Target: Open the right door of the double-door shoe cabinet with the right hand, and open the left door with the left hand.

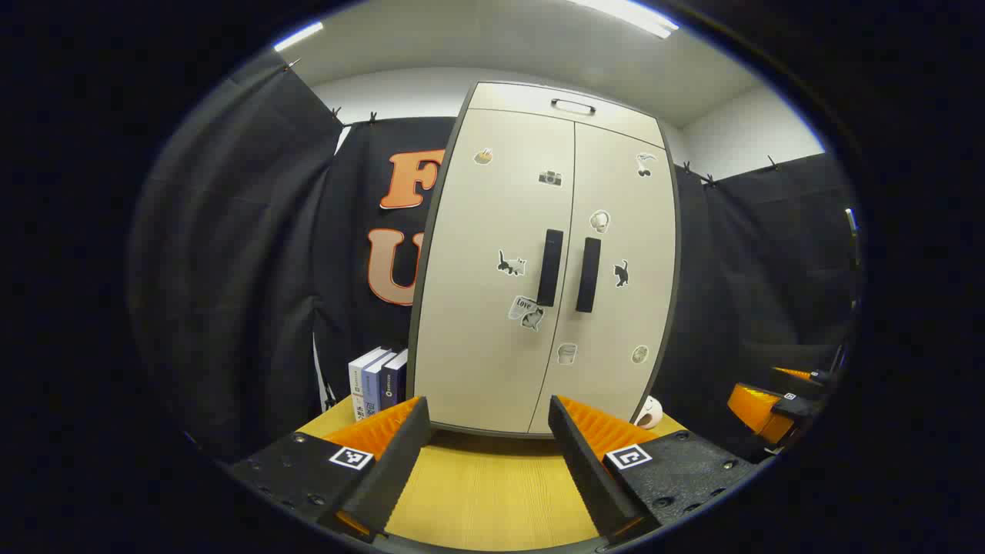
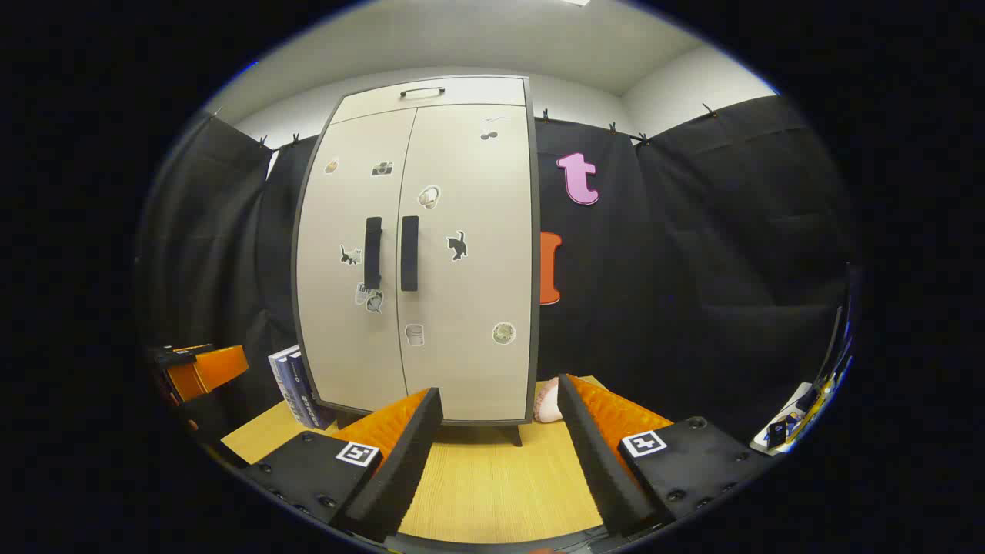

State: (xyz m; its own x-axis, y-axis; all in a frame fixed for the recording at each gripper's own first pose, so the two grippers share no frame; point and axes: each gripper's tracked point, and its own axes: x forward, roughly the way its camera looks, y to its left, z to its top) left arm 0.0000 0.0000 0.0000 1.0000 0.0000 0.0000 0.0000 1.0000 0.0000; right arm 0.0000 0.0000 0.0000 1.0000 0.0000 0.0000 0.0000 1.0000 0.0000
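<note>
In the left gripper view, a tall cream shoe cabinet with a dark frame stands upright at the centre of the frame, on a light wooden surface. Both doors are closed. The left door and the right door meet at a vertical seam, with a dark vertical left handle and right handle just beside it on either side. Small stickers dot both doors. The left tool sits at the bottom centre of the frame, its two fingers spread wide and holding nothing, well apart from the cabinet, which rises above and beyond them. A few books stand at the cabinet's lower left, and a small pale object lies at its lower right. The other tool shows at the far right edge.

In the right gripper view, the same cabinet stands left of centre, doors closed, handles side by side at mid height. The right tool is at the bottom centre, fingers released and empty, well apart from the cabinet and pointing towards its lower right corner. The books lean at the cabinet's lower left, and the pale object rests by its lower right corner. The left tool appears at the left edge.
</note>
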